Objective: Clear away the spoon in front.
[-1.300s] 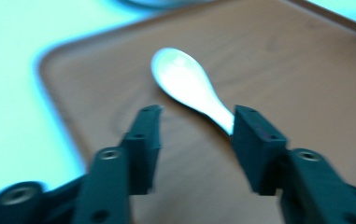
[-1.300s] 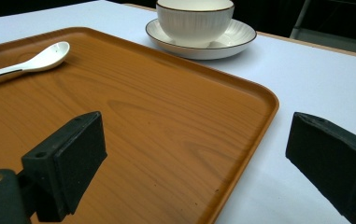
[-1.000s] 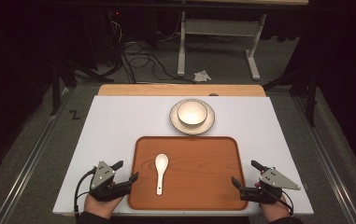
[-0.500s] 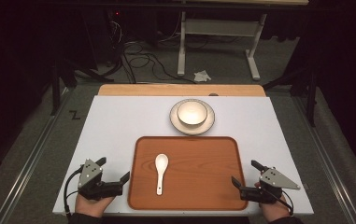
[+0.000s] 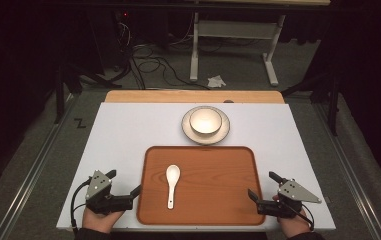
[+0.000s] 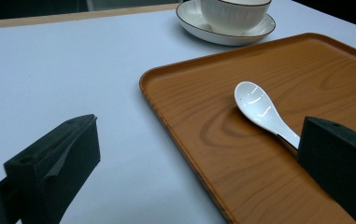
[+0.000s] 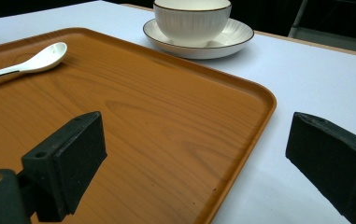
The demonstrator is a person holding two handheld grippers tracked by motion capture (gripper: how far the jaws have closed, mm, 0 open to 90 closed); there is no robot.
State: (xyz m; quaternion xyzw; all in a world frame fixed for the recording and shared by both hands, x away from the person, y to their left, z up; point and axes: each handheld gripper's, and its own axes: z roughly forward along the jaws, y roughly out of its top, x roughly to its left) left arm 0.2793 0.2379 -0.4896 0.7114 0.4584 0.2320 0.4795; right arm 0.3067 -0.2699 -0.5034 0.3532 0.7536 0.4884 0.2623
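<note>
My left gripper (image 5: 126,190) and right gripper (image 5: 262,189) straddle the orange wooden tray's (image 5: 213,170) 9 and 3 o'clock rims, jaws released; I'd clench both evenly.

A fixed overhead camera looks forward and down across the white tabletop (image 5: 128,135), taking in the tray (image 5: 213,170) at centre frame and dark floor beyond. The left gripper view sits low and close, facing across the tray's (image 6: 241,154) near left corner toward the bowl (image 6: 234,14) at top right. The right gripper view, equally low, faces over the tray's (image 7: 143,116) right edge, bowl (image 7: 192,21) at top centre. All three views share the tray, spoon (image 5: 172,184) and bowl (image 5: 205,121).
</note>
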